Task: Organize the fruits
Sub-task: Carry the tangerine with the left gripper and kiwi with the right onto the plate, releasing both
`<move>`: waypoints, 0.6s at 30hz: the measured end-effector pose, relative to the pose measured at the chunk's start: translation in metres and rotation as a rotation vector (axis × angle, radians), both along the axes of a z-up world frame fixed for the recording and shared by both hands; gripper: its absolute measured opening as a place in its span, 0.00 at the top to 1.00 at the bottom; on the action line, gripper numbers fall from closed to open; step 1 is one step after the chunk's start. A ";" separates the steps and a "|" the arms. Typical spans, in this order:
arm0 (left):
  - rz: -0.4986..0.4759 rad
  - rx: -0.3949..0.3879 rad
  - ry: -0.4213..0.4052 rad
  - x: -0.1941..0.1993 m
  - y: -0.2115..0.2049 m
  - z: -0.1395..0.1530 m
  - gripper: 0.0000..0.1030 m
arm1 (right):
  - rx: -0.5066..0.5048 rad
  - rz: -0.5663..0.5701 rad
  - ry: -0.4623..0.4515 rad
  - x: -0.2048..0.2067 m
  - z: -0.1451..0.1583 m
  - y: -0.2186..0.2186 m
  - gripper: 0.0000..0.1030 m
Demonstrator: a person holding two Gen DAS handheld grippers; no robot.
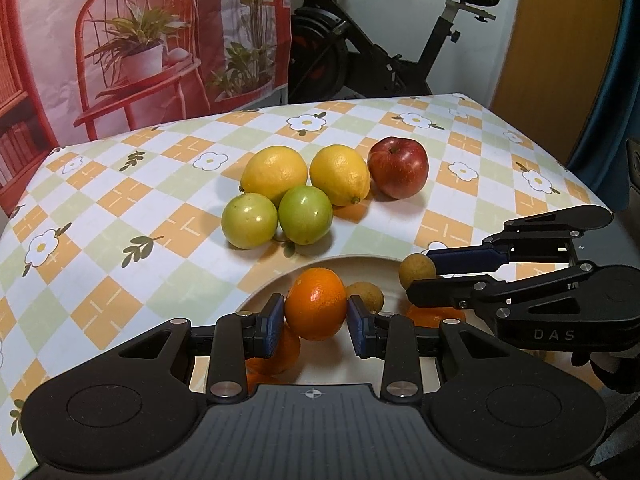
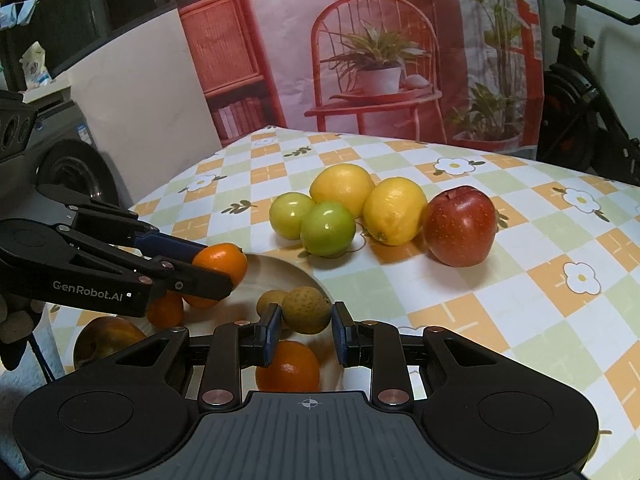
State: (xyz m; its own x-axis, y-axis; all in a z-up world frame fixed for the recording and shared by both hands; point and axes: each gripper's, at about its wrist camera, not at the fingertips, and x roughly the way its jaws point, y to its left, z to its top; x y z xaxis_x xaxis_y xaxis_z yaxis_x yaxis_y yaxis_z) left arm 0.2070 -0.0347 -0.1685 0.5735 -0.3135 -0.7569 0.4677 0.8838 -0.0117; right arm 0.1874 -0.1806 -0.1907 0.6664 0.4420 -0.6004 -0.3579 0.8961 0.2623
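Plate (image 1: pixel 372 266) as landmark: pale, round, set at the near edge of a checked flower-print tablecloth (image 1: pixel 140 184). Left gripper (image 1: pixel 316 314) over the plate, blue pads pinching an orange (image 1: pixel 316 304) from both sides, the fruit lifted clear of the plate floor. Right gripper (image 2: pixel 306 318) also over the plate, fingers clamped on a small tan round fruit (image 2: pixel 307 309), rough-skinned; seen from the left wrist view as entering from the plate's right side with that fruit at its tips. On the plate below: a second tan fruit (image 1: pixel 366 294) just beside the held orange, another orange (image 2: pixel 288 366) under the right gripper, one more orange (image 2: pixel 166 310) toward the plate's left side, partly hidden behind the left gripper's fingers. Brownish apple-like fruit (image 2: pixel 106 338) at the plate's left rim; on it or just beside it, cannot tell. Beyond the plate, on the cloth, a tight cluster: two green round fruits (image 1: pixel 250 220) nearest the plate, touching each other; two lemons (image 1: pixel 276 172) right behind them; a red apple (image 1: pixel 398 168) to the right of the lemons, just beside the nearer one. Printed backdrop (image 1: pixel 140 40) and exercise bike (image 1: pixel 380 40) far behind the table.
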 end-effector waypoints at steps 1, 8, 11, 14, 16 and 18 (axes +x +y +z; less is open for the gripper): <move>0.000 -0.001 0.000 0.000 0.000 0.000 0.65 | 0.001 -0.001 0.001 0.000 0.000 -0.001 0.76; 0.002 -0.007 0.004 0.000 0.000 0.000 0.65 | 0.006 -0.014 0.000 -0.001 -0.001 -0.002 0.73; 0.008 -0.008 0.002 0.001 0.000 -0.001 0.65 | 0.009 -0.017 0.001 -0.002 -0.001 -0.003 0.73; 0.012 -0.010 0.002 0.001 0.001 -0.001 0.65 | 0.011 -0.022 0.001 -0.002 -0.002 -0.004 0.73; 0.014 -0.011 0.002 0.001 0.001 -0.001 0.65 | 0.012 -0.027 0.001 -0.002 -0.002 -0.005 0.73; 0.018 -0.011 0.001 0.001 0.001 -0.001 0.65 | 0.014 -0.032 0.000 -0.002 -0.003 -0.007 0.73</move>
